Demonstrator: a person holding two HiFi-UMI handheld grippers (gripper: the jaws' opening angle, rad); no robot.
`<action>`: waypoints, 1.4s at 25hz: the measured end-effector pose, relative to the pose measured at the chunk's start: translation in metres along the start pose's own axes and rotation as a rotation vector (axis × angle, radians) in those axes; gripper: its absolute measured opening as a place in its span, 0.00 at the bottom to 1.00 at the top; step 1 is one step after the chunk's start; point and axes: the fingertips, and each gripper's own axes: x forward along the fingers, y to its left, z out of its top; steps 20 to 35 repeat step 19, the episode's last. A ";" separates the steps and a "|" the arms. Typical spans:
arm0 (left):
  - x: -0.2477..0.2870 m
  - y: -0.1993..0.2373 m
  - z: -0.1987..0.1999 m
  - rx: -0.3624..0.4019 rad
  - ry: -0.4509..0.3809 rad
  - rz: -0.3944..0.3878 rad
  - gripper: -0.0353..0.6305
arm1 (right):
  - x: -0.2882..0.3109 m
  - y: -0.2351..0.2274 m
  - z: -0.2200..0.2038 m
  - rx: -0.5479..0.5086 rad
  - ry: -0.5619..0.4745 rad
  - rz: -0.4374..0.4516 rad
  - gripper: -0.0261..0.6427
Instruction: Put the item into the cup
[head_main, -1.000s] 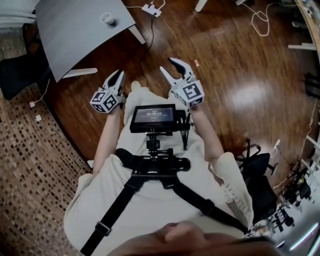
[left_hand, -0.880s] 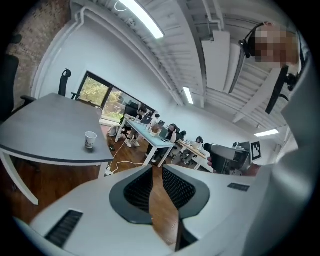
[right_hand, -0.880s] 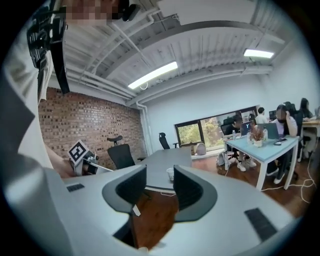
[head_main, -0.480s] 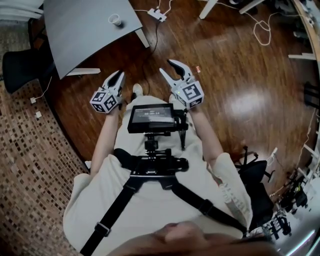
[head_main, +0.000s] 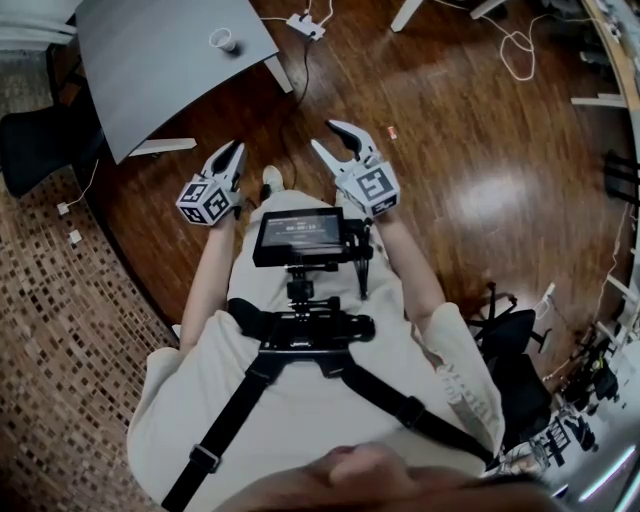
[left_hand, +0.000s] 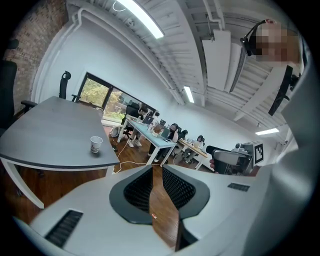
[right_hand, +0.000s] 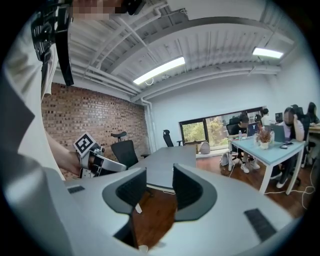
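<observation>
On the wooden floor (head_main: 470, 110), a little ahead of the right gripper (head_main: 322, 133), lies a small red-and-white object (head_main: 392, 131). It is too small to identify, but it is the only loose thing near the person and may be the item the task names. The left gripper view shows the same speck far off on the floor, seen through the gap between the fingers.

The cup (head_main: 222, 39) stands upright on the grey worktop (head_main: 150, 80), near its edge, well apart from both the speck and the person. Whether anything is already inside it cannot be told from here.

The right gripper's fingers stand wide apart with only floor and the worktop's edge visible between them, so it holds nothing. The left gripper (head_main: 235, 150) has its fingers parted by a narrow gap, again with only bare floor showing through, so it too is empty. Both are held out in front of the person's chest, above the small screen (head_main: 300, 235) of the body rig.

As a judgement, the task has barely begun. Nothing is picked up, the cup is out of reach, and the approach, the pickup, the carry to the worktop and the drop into the cup are all left to do.
</observation>
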 end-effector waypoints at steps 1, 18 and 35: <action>0.001 -0.001 -0.001 0.001 0.003 -0.002 0.13 | 0.000 0.000 0.000 0.001 -0.001 -0.002 0.31; 0.034 -0.010 -0.005 0.031 0.099 -0.113 0.13 | -0.004 -0.004 0.001 0.012 0.015 -0.095 0.31; 0.035 -0.010 -0.004 0.033 0.102 -0.118 0.13 | -0.004 -0.004 0.002 0.013 0.016 -0.103 0.31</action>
